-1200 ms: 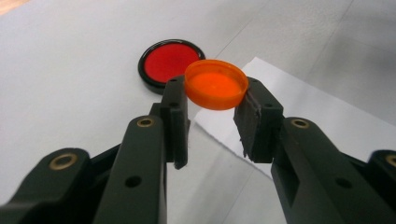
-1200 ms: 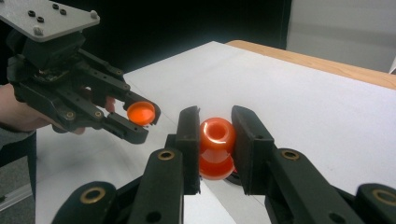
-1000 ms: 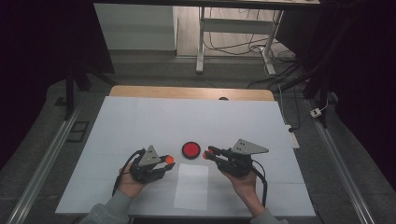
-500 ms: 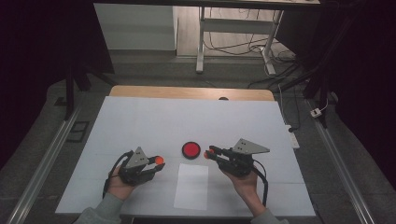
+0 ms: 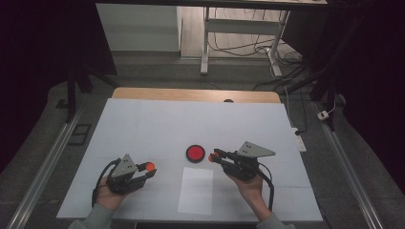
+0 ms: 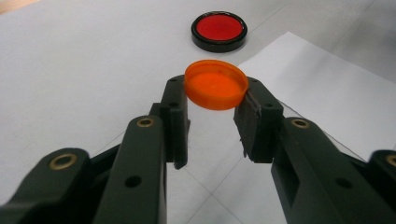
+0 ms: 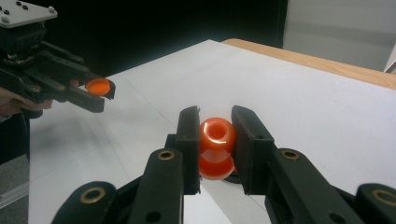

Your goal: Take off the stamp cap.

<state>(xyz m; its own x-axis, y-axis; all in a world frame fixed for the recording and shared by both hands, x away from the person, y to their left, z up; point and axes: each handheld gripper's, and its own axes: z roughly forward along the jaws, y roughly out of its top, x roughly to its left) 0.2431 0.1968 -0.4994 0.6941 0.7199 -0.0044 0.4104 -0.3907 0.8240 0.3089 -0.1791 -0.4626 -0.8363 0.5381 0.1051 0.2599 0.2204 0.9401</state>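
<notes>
My left gripper (image 5: 149, 169) is shut on a small orange cap (image 5: 150, 166), pinched flat between the jaw tips at the table's front left. The left gripper view shows the cap (image 6: 215, 84) held just above the white surface. At the front right, my right gripper (image 5: 213, 156) is shut on a small orange-red bottle (image 7: 216, 147) whose open neck faces the camera. The right gripper view also shows the left gripper (image 7: 100, 91) farther off with the cap (image 7: 98, 86). A red disc in a black rim (image 5: 195, 153) lies between the two grippers, close to the right one's tips.
A white sheet of paper (image 5: 196, 190) lies flat near the front edge, below the disc. The white table top (image 5: 143, 124) has a wooden strip along its far edge. Metal rails run along both sides of the table, and desk legs and cables stand beyond it.
My left hand has moved left, away from the disc and the right gripper, with the orange cap still in its jaws. The right hand has stayed in place.
</notes>
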